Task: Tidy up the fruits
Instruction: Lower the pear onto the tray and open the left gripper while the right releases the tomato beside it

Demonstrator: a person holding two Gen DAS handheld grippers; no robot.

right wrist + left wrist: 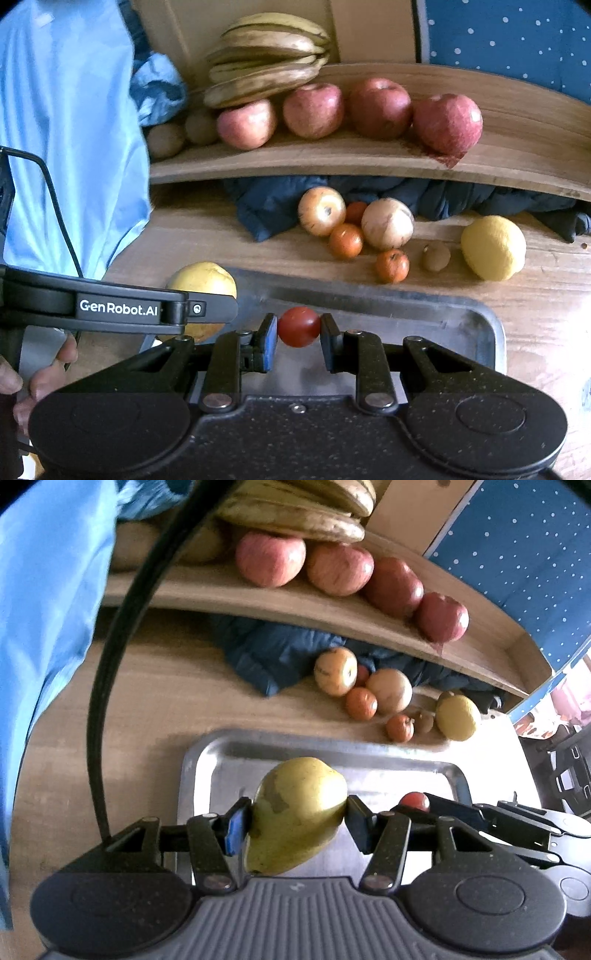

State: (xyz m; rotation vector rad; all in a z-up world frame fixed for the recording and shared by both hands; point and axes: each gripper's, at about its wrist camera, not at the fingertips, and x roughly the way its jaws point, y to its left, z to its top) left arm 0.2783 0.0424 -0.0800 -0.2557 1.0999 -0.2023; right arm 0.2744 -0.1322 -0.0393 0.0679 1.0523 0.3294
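Left gripper fingers were clamped on a green pear, its long axis running back toward the wrist; right gripper fingers clamped a small tomato. Metal tray lay directly beneath both.

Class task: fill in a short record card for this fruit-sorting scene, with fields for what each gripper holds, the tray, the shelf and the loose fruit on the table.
left gripper: shut on yellow-green pear
right gripper: shut on small red tomato
metal tray: below both grippers
shelf: four red apples, bananas, brown kiwis
table: lemon, small orange fruits, two pale round fruits
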